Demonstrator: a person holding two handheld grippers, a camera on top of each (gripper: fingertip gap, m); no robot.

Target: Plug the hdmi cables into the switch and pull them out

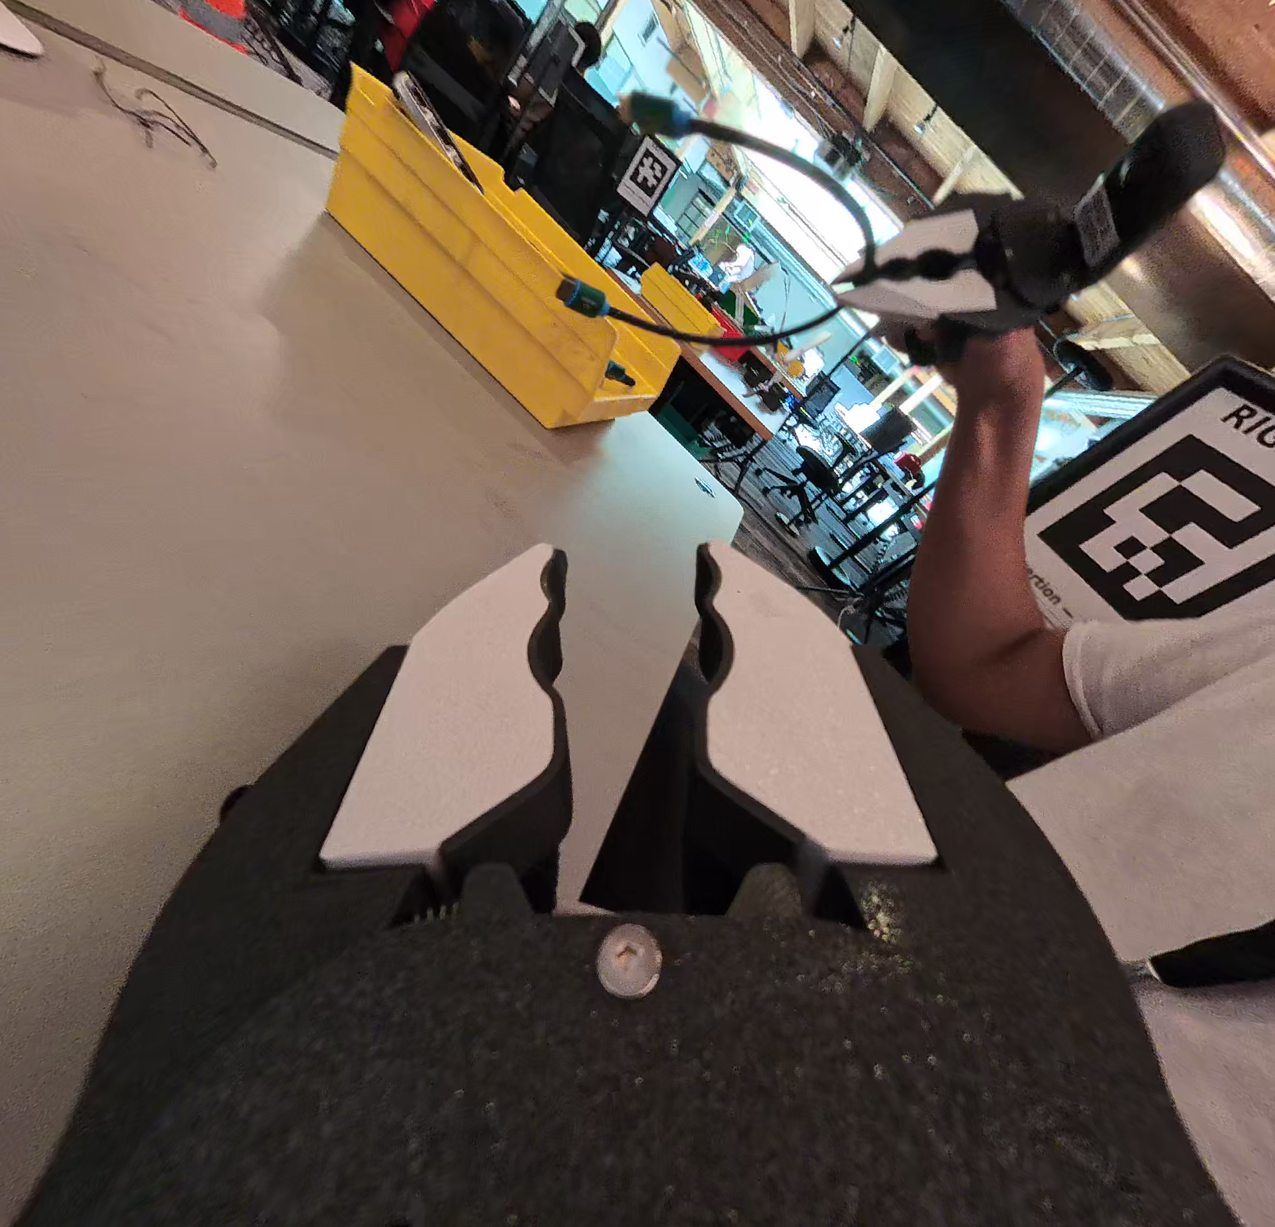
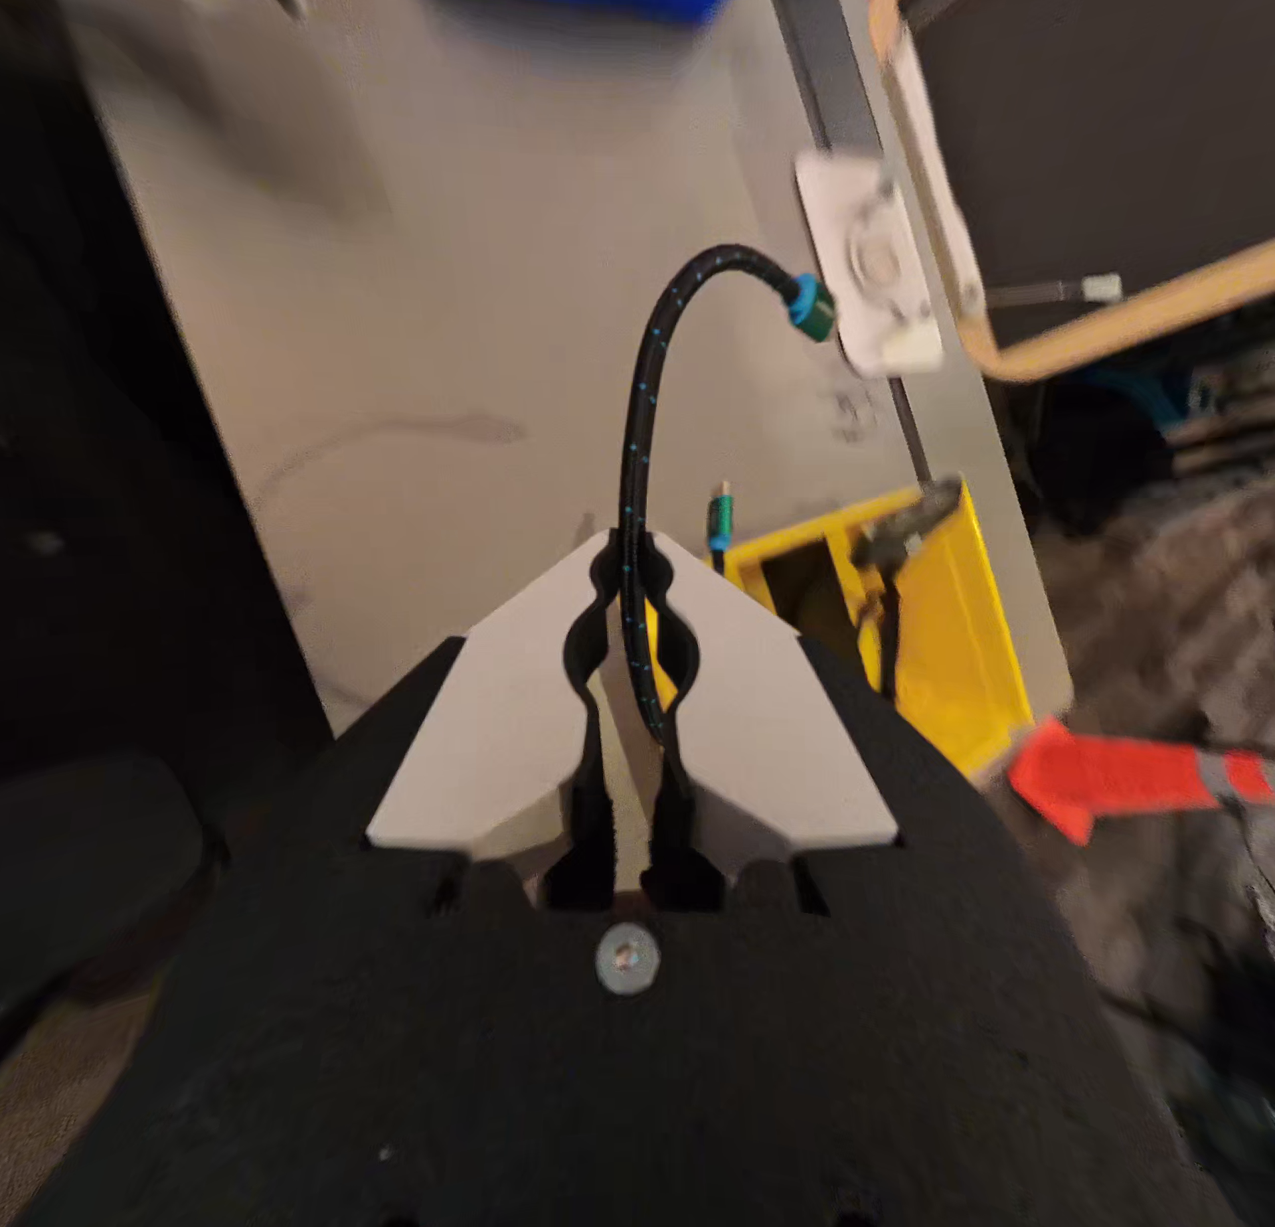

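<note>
We see the pale table point(image 1: 207, 380) first, filling the left of the left wrist view and running off to a rounded far corner. In the right wrist view the same table point(image 2: 428, 338) lies below, blurred.

Next comes the yellow bin point(image 1: 483, 276), standing on the table well ahead of the left gripper point(image 1: 629, 566). In the right wrist view the bin point(image 2: 959, 614) sits at the table's edge, with dark, blurred contents that we cannot make out.

Our left gripper is low over the table, its white fingers point(image 1: 469, 711) spread apart with nothing but bare table between them.

Our right gripper point(image 1: 855, 283) is raised in the air to the right, well above the table, held by a bare forearm point(image 1: 966, 504). Its fingers are pressed together on the middle of a short black braided cable point(image 1: 814, 173). In its own view the right gripper point(image 2: 629, 538) pinches the cable point(image 2: 638, 435) at the tips, and the cable arches upward from there.

The cable has two teal plugs. One plug point(image 1: 648, 112) hangs high in the air; the other plug point(image 1: 583, 297) points toward the yellow bin. In the right wrist view, one plug point(image 2: 808, 311) curls toward a blurred white block point(image 2: 883, 256) on the table, and the other plug point(image 2: 721, 518) shows just beside the right finger.

We cannot pick out the switch with certainty.
</note>
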